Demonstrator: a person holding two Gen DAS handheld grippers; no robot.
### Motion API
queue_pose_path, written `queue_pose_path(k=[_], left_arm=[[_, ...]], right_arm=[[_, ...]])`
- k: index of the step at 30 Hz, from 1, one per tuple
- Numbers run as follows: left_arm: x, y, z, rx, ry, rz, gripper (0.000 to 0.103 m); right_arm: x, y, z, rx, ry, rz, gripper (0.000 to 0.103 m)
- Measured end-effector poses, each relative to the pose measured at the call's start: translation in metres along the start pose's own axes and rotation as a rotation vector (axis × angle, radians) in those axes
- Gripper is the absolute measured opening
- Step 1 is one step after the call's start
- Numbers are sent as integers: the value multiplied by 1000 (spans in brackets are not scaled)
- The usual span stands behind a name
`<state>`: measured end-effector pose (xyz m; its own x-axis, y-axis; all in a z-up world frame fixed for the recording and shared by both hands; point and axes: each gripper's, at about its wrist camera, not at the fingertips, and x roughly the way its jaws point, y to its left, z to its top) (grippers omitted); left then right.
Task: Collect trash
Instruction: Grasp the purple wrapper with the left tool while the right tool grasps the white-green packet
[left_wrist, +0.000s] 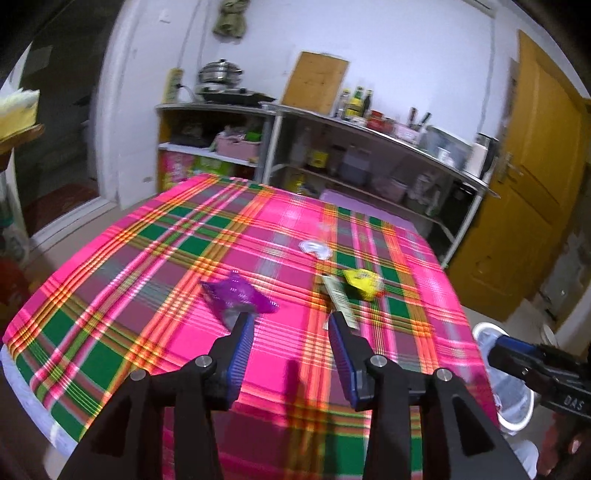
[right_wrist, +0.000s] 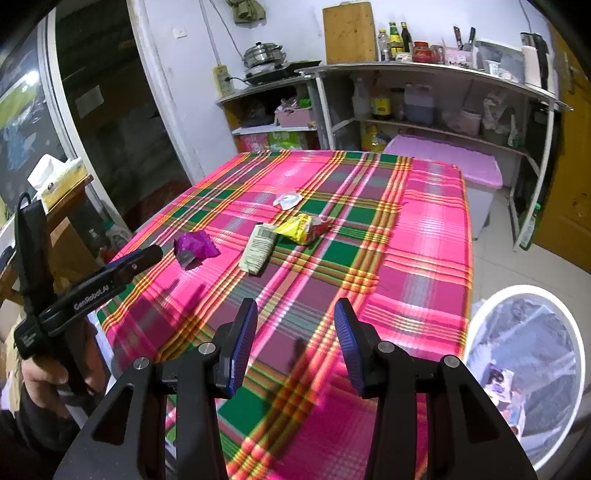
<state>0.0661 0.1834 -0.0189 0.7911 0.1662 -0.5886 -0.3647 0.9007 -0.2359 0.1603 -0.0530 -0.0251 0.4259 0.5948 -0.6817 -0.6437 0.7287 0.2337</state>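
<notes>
So both tongs, left tongs (left_wrist: 290, 317) and right tongs (right_wrist: 295, 306), hang released; some trash sits in the bin (right_wrist: 576, 332), four scraps left near the purple wrapper (right_wrist: 194, 248) on the desk (right_wrist: 424, 236).

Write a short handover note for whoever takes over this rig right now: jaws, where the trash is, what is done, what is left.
Left gripper: jaws open, empty, nearest the purple wrapper.
Right gripper: jaws open, empty, over bare tablecloth.
On the table: purple wrapper, barcode packet, yellow snack bag, white scrap.
Lined white bin stands on the floor at the table's right; some trash is already in it.
Left: all four pieces still to be picked up and dropped into the bin.
</notes>
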Motion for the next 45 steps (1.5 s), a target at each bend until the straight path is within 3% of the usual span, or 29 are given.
queue_pose_path(k=[2, 26, 43, 45], left_arm=[[7, 8, 3, -16, 4, 12, 48], [98, 46, 24, -126, 151, 83, 52], [85, 51, 20, -79, 126, 23, 43], [81, 51, 20, -76, 117, 17, 43]], right_arm=[[9, 3, 3, -4, 10, 6, 45], [86, 28, 32, -39, 88, 55, 45], [150, 41, 43, -24, 184, 67, 44], [151, 41, 41, -23, 184, 62, 33]])
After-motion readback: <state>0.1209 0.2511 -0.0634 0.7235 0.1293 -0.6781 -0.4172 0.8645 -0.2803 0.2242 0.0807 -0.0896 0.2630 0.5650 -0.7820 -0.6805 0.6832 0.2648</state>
